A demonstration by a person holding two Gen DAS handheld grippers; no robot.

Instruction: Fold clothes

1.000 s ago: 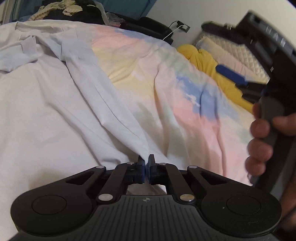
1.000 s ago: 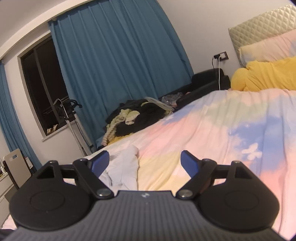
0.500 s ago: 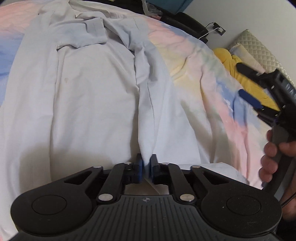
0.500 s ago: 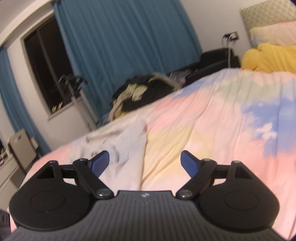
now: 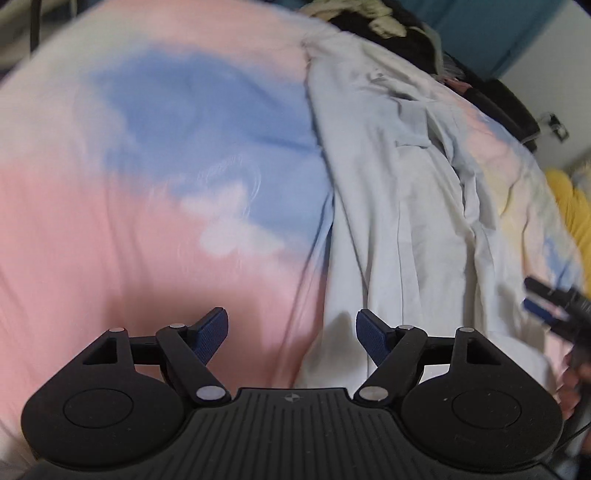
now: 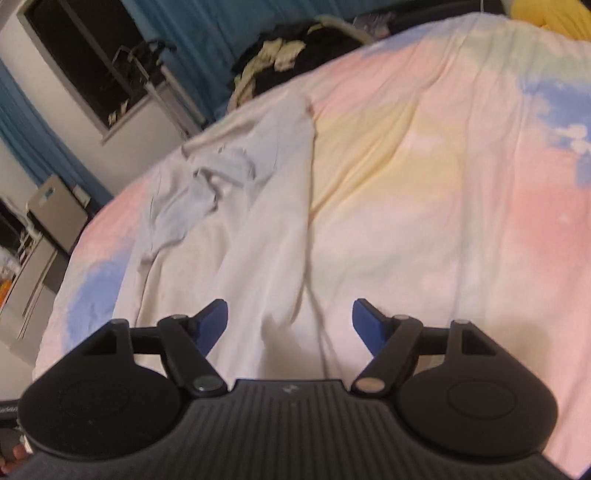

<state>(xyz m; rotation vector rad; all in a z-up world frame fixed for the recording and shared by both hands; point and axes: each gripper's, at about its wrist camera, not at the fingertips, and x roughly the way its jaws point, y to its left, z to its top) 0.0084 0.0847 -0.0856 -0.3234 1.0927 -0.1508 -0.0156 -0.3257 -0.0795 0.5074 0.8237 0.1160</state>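
Observation:
A pale blue-white shirt [image 5: 399, 206] lies lengthwise on the pastel bedspread [image 5: 147, 184], folded into a long strip with a crumpled collar end at the far side. My left gripper [image 5: 291, 328] is open and empty, just above the shirt's near left edge. My right gripper [image 6: 290, 321] is open and empty, hovering over the shirt's near end [image 6: 236, 258]. The right gripper also shows at the right edge of the left wrist view [image 5: 554, 306].
A heap of dark and cream clothes [image 6: 280, 62] lies beyond the bed's far edge. A yellow pillow [image 5: 572, 210] is at the head of the bed. Blue curtains [image 6: 207, 33], a dark window and a drying rack stand behind. Drawers [image 6: 33, 266] stand left of the bed.
My left gripper let go of the shirt's edge, opened, and swung left over the bedspread. My right gripper tilted down toward the shirt, still open.

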